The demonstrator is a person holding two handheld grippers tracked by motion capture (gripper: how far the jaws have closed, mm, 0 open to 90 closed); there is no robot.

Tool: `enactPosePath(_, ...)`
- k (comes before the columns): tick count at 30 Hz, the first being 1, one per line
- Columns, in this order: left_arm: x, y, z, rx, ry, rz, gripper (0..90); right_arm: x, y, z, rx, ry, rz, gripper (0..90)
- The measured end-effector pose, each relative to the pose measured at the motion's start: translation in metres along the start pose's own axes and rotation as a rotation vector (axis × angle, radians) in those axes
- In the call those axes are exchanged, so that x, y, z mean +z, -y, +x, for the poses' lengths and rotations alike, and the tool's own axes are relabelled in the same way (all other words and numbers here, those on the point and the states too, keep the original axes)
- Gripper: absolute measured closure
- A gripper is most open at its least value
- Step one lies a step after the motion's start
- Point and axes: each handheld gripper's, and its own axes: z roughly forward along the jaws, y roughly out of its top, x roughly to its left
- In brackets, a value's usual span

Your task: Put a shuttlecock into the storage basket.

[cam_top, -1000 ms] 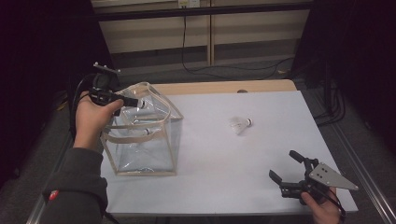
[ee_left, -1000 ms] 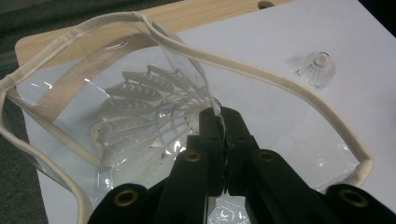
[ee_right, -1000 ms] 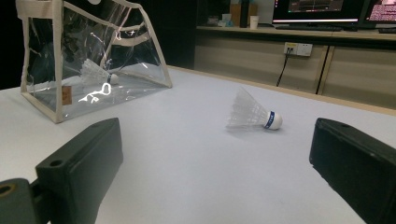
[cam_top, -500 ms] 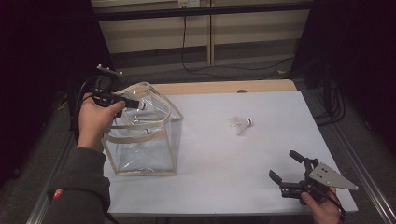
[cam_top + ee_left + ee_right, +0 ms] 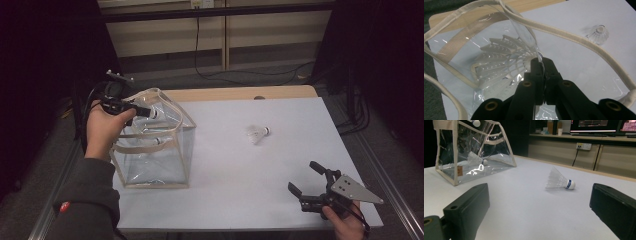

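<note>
A clear plastic bag (image 5: 155,160) with cream trim stands at the table's left. My left gripper (image 5: 142,110) is at the bag's top rim, shut on a flap of its clear wall (image 5: 524,32). A white shuttlecock (image 5: 499,57) shows through the plastic just past its tips, and one lies inside the bag (image 5: 475,158). A white cork-like tip (image 5: 476,122) sits by the top rim; I cannot tell what it belongs to. Another shuttlecock (image 5: 257,134) lies on its side mid-table. My right gripper (image 5: 303,176) rests open near the front right corner, facing that shuttlecock (image 5: 559,181), with nothing between its jaws.
The white table top (image 5: 240,200) has a wooden strip (image 5: 240,93) along its far edge. A metal rail (image 5: 385,170) runs along the right side. Cables (image 5: 210,75) lie on the floor behind the table. A wall socket (image 5: 584,146) and monitors (image 5: 594,123) stand beyond.
</note>
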Motion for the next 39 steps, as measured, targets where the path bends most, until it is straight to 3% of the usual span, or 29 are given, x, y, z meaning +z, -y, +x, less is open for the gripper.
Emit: enactPosePath(39, 0.020, 0.000, 0.003, -0.010, -0.006, 0.047, 88.3, 0.000, 0.000, 0.000, 0.007, 0.003, -0.001, 2.5)
